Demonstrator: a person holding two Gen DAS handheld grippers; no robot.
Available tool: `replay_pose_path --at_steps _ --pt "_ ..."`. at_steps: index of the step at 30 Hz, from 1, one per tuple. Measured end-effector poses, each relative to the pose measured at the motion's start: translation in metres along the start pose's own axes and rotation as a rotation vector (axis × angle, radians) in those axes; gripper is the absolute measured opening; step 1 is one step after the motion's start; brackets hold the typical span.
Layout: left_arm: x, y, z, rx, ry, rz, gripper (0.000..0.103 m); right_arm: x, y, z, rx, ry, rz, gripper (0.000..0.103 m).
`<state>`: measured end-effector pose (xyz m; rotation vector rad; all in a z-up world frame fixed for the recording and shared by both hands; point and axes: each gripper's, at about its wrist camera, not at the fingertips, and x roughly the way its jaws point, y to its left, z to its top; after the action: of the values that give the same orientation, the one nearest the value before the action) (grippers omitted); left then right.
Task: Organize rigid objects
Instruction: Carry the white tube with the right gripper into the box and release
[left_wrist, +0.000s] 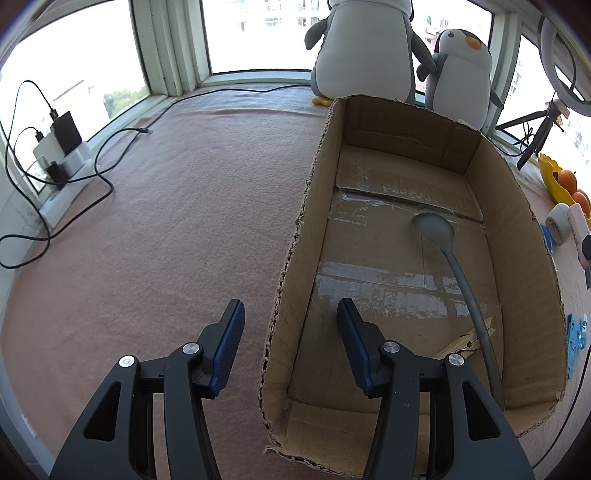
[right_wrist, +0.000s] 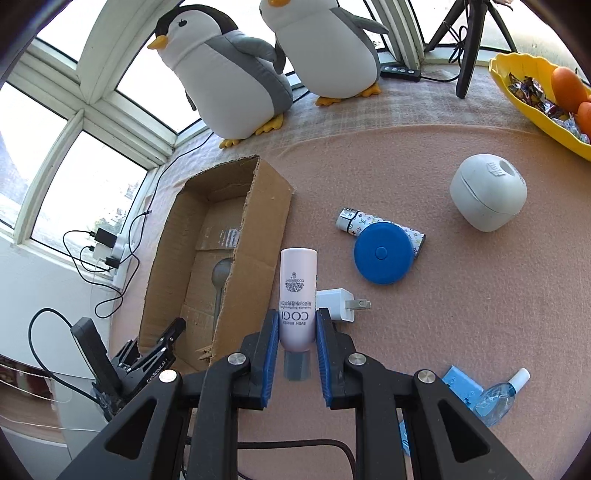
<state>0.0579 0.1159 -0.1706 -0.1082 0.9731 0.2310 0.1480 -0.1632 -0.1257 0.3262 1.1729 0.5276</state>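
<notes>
An open cardboard box (left_wrist: 513, 236) (right_wrist: 258, 236) lies on the pink cloth. Inside it lie a grey spoon (left_wrist: 443, 240) (right_wrist: 220, 275) and a wooden clothespin (left_wrist: 465, 341). My left gripper (left_wrist: 291, 321) is open and empty, with its fingers astride the box's near left wall. My right gripper (right_wrist: 295, 325) is shut on a pink COGI tube (right_wrist: 298, 295) with a grey cap, held just right of the box. A white plug adapter (right_wrist: 338, 304), a blue round disc (right_wrist: 383, 253), a patterned cylinder (right_wrist: 351, 218), a white round container (right_wrist: 487, 192) and a small spray bottle (right_wrist: 498, 397) lie on the cloth.
Two plush penguins (right_wrist: 236, 74) (left_wrist: 365, 48) stand at the window behind the box. A yellow bowl with oranges and sweets (right_wrist: 535, 96) is at the far right. A tripod (right_wrist: 469, 40) stands at the back. Chargers and cables (left_wrist: 62, 155) lie at the left.
</notes>
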Motion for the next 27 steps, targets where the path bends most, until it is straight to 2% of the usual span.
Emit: replay_pose_path --at_steps 6,12,17,24,27 --pt "0.0 0.0 0.001 0.002 0.0 -0.002 0.052 0.013 0.035 0.001 -0.031 0.015 0.069 0.018" --pt "0.0 0.0 0.001 0.003 0.0 -0.002 0.051 0.033 0.069 -0.006 -0.084 0.044 0.095 0.018" --pt "0.0 0.0 0.001 0.004 0.0 -0.002 0.051 0.047 0.085 -0.012 -0.127 0.058 0.07 0.018" --pt "0.0 0.0 0.001 0.003 -0.001 -0.003 0.051 0.051 0.087 -0.015 -0.146 0.061 0.03 0.018" --pt "0.0 -0.001 0.001 0.004 -0.001 -0.002 0.052 0.048 0.088 -0.015 -0.157 0.054 0.03 0.029"
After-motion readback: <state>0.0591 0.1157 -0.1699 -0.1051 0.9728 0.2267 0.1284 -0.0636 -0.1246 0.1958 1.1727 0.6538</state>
